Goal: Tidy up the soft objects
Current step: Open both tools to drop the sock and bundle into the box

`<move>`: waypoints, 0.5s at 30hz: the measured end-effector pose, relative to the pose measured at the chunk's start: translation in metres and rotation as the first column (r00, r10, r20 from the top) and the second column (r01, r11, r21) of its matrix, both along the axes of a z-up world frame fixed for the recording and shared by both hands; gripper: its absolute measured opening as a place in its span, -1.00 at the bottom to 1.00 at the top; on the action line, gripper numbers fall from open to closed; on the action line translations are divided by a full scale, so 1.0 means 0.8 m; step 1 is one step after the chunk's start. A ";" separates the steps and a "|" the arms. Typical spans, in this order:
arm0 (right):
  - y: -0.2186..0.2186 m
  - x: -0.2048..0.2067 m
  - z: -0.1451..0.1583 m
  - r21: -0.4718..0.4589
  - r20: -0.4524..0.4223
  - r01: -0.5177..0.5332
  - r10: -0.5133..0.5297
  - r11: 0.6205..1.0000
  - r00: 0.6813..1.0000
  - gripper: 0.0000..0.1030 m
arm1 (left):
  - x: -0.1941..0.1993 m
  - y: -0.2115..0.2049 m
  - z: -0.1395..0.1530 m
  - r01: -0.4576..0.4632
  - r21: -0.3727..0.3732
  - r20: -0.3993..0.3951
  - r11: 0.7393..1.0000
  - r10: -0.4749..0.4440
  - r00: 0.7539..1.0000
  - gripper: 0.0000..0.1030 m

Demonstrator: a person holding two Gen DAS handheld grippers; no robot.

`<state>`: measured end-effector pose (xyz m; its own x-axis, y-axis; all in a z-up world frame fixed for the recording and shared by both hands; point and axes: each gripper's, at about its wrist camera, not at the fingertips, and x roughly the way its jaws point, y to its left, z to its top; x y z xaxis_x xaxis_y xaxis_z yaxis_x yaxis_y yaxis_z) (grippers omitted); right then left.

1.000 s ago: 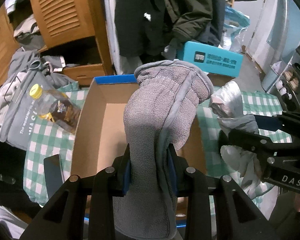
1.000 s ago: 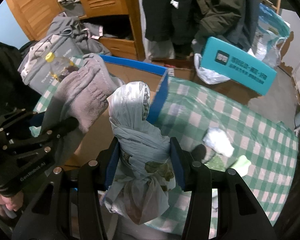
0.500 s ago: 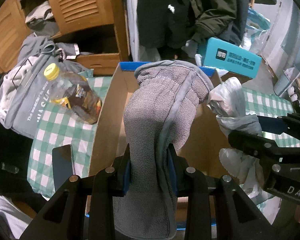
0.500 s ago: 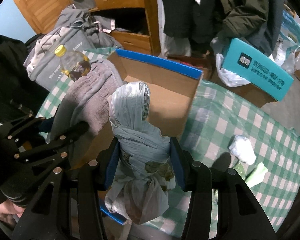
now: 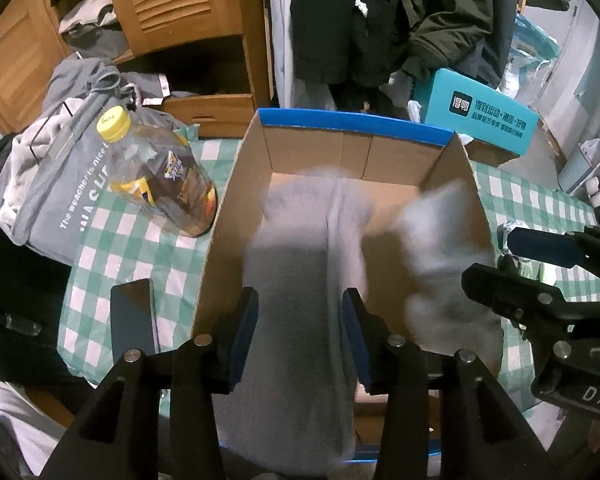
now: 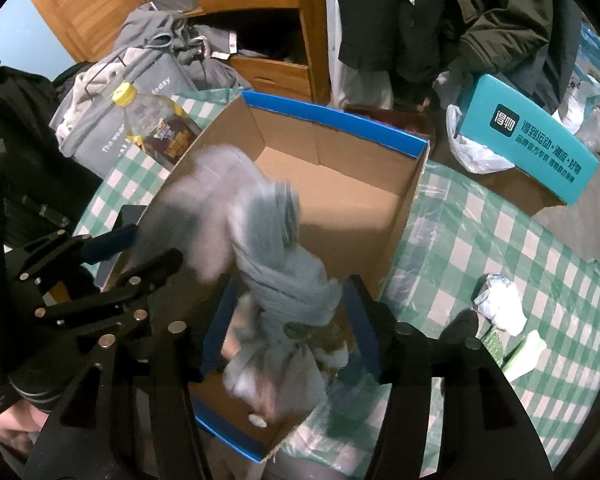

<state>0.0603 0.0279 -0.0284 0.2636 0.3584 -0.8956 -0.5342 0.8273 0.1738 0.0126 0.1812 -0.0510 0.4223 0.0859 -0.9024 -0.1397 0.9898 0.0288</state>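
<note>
Two soft items dropping into one cardboard box.

Left claw is standing spread, jaws clear of the blurred grey glove, which is lying lengthwise straight ahead over the box floor. Right claw is likewise parted around the knotted plastic bag, falling just beside the glove. Both claws are hovering above the box's near end; worktop is lying beneath.

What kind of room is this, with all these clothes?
Probably a cluttered bedroom or closet corner at home. Dark coats hang up, a wooden wardrobe stands behind, and a checked tablecloth covers the table with the cardboard box.
</note>
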 end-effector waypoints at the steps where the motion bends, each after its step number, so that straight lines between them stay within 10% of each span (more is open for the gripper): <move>1: 0.000 0.000 0.000 0.002 0.002 0.004 -0.004 1.000 1.000 0.26 | 0.000 0.000 0.002 0.000 0.005 0.003 1.000 0.000 1.000 -0.13; 15: -0.041 -0.002 0.016 0.009 0.019 0.063 -0.063 0.998 0.998 0.43 | -0.001 -0.020 0.018 0.021 -0.004 0.045 1.000 -0.021 0.999 0.23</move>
<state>0.0584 -0.0050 -0.0154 0.3035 0.3476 -0.8872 -0.4844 0.8581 0.1704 0.0117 0.1653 -0.0370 0.4643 0.0723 -0.8827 -0.1199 0.9926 0.0182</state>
